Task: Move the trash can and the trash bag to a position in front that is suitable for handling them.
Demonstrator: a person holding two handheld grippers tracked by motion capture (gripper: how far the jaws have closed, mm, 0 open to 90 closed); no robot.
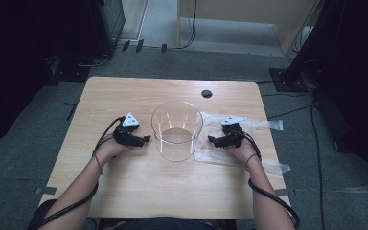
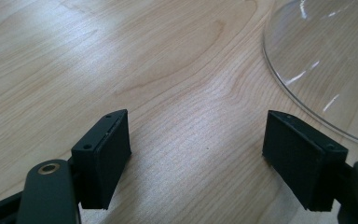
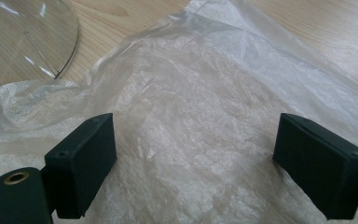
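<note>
Nothing is gripped yet. The clear round plastic container (image 1: 177, 130) stands mid-surface between both grippers. The left gripper (image 1: 143, 139) has jaws apart over bare wood; the right gripper (image 1: 212, 140), jaws apart, hovers over the crumpled transparent plastic bag (image 3: 205, 107), judged still to be picked up.

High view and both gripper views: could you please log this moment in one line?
left gripper: open, beside clear container | right gripper: open, over plastic bag | nothing held

Both forearms come in from the near side; the left gripper (image 1: 133, 134) and the right gripper (image 1: 224, 136) point inward, jaws wide apart.
</note>
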